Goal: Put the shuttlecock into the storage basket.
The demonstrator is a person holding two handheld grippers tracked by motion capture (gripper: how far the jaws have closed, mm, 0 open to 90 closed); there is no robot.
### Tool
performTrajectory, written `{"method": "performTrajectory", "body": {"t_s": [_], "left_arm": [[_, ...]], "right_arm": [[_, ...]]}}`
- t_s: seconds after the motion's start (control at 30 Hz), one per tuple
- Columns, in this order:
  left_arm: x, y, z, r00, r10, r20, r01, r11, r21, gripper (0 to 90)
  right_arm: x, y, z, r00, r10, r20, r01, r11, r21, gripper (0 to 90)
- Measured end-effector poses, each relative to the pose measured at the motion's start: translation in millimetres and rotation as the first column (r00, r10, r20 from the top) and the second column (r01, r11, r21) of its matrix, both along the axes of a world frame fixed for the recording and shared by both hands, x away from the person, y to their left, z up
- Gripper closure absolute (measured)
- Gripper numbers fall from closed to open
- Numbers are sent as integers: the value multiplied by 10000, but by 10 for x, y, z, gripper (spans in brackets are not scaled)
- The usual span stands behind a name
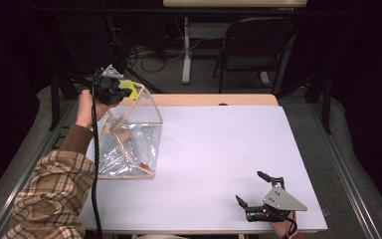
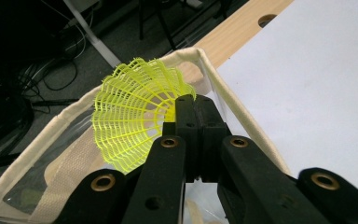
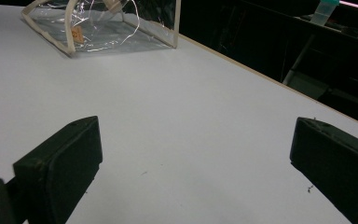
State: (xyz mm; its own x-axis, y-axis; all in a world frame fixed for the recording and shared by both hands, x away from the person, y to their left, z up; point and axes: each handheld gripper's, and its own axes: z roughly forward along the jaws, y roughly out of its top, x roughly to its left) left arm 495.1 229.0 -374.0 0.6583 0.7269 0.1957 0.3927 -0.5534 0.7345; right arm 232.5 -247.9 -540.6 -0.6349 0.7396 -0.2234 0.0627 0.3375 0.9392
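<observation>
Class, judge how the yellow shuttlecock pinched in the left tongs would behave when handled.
The yellow shuttlecock is probably very light: its skirt is open mesh. The thin ribs would likely flex or crush if squeezed hard. The left tongs pinch one edge above the clear bag, so it may pivot.

Shuttlecock head hidden behind the left gripper pads. Clear bag cut off at frame bottom; contents too blurred to ID.

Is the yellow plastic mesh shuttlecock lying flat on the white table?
No, the left tongs hold the yellow plastic mesh shuttlecock above the clear bag's rim.
</observation>
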Motion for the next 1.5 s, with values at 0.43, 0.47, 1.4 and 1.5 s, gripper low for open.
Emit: {"method": "performTrajectory", "body": {"t_s": [0.43, 0.47, 1.4, 1.5], "left_arm": [[48, 39, -122, 9994, 119, -322, -120, 9999, -37, 900], [53, 44, -129, 9993, 111, -350, -112, 9999, -1, 900], [130, 102, -382, 9938, 200, -1092, -196, 9998, 55, 898], [140, 108, -409, 9928, 208, -1179, -204, 9998, 46, 898]], "right_arm": [[0, 1, -2, 10000, 8, -31, -8, 10000, 9, 18], [-1, 1, -1, 10000, 9, -23, -9, 10000, 3, 18], [-1, 0, -3, 10000, -10, -48, 10, 10000, 6, 18], [-3, -3, -1, 10000, -19, -53, 18, 10000, -10, 18]]}}
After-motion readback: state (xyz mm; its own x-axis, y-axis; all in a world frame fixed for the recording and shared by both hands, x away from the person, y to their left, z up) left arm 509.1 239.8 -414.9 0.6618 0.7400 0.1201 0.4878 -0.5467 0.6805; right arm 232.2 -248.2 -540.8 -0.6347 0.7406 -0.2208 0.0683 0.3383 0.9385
